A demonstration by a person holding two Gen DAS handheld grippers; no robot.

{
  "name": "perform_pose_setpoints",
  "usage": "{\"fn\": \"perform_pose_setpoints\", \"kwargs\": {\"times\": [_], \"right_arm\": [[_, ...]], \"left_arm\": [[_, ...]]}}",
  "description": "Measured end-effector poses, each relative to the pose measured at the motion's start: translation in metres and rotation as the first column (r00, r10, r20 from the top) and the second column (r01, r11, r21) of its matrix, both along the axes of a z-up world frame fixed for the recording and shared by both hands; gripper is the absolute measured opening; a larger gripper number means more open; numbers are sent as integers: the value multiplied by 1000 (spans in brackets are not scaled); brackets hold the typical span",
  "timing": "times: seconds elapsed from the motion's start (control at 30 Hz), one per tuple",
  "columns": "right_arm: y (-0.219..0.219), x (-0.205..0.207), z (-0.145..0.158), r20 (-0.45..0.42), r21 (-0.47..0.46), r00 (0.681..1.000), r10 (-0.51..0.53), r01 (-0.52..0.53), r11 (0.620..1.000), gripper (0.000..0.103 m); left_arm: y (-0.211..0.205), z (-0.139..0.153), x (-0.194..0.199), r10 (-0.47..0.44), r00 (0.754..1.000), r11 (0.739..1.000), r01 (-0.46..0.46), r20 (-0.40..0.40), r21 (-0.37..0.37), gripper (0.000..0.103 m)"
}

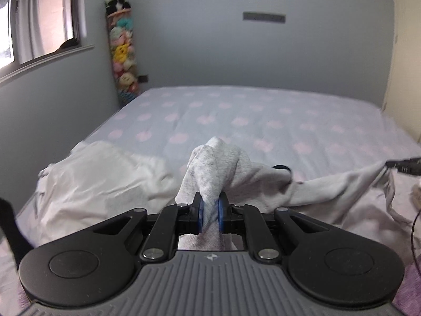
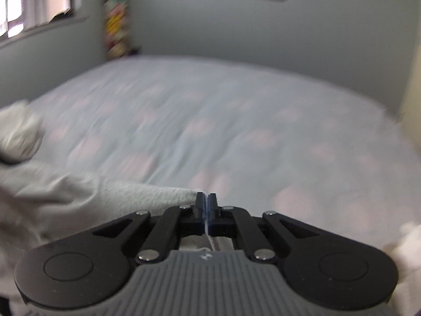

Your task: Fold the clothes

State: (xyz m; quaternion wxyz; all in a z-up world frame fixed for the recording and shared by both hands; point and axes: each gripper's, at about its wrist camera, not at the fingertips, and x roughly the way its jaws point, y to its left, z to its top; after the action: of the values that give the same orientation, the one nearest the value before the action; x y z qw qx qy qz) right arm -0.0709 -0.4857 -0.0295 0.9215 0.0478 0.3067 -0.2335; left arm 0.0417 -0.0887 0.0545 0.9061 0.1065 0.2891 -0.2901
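Grey walls and a window frame the bed (image 1: 263, 115), its sheet spotted pink. Above its near edge my left gripper (image 1: 209, 205) is level, clamped on a bunched fold of the grey garment (image 1: 218, 163). My right gripper (image 2: 206, 205) pinches the garment's thin edge, cloth stretched between them over the bed.

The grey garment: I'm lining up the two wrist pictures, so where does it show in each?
Left wrist: the grey garment bunches up at centre, pinched in the left claw, and stretches right to the right claw at the edge.
Right wrist: it runs from the left edge to the right claw, which pinches its thin edge.
Shared landmark: the column of plush toys in the corner, upper left.
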Motion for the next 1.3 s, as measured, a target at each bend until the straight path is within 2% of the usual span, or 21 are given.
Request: {"fn": "perform_pose_setpoints", "kwargs": {"times": [0.07,0.13,0.23,0.4,0.5,0.6,0.67,0.77,0.87,0.97,1.03,1.07,1.17,1.3], "right_arm": [[-17,-17,23,22,-56,998,-63,65,996,2],[-32,-34,36,12,-71,993,-115,115,991,2],[-45,-55,34,-29,-63,986,-165,163,985,2],[-40,-68,-5,-132,-62,976,-171,164,984,2],[-33,-68,-34,-200,-50,966,-164,158,986,2],[-26,-68,-58,-273,-28,951,-145,143,989,2],[-23,-71,-70,-304,-10,942,-138,142,990,2],[-25,-80,-82,-333,37,933,-136,157,987,4],[-27,-89,-87,-330,84,933,-141,178,981,7],[-26,-98,-78,-277,112,948,-154,191,975,14],[-22,-103,-67,-215,120,963,-162,190,974,37],[-18,-107,-61,-184,109,969,-164,186,976,40],[-6,-114,-47,-112,71,981,-160,169,983,41],[2,-102,-47,-76,119,993,-93,102,988,42]], "left_arm": [[-6,0,-3,-21,1000,999,21,-4,-24,9],[-14,-18,-1,-34,997,999,31,-75,-44,9],[-27,-49,-3,-34,983,997,22,-180,-69,9],[-45,-104,-23,-11,968,999,-2,-250,-51,9],[-42,-130,-22,3,949,1000,-11,-316,-25,9],[-31,-144,-20,16,938,999,-4,-346,37,10],[-23,-152,-16,8,917,999,5,-398,33,12],[-17,-159,-18,9,913,998,20,-409,65,22],[-14,-163,-16,15,909,997,19,-417,77,31],[-10,-155,-18,12,911,998,16,-413,63,38],[-7,-146,-19,4,914,999,19,-406,51,44],[-5,-141,-20,-3,916,999,22,-400,43,48],[-3,-126,-18,-10,927,1000,20,-376,23,52],[-14,-122,1,3,935,1000,8,-355,28,53]]}}
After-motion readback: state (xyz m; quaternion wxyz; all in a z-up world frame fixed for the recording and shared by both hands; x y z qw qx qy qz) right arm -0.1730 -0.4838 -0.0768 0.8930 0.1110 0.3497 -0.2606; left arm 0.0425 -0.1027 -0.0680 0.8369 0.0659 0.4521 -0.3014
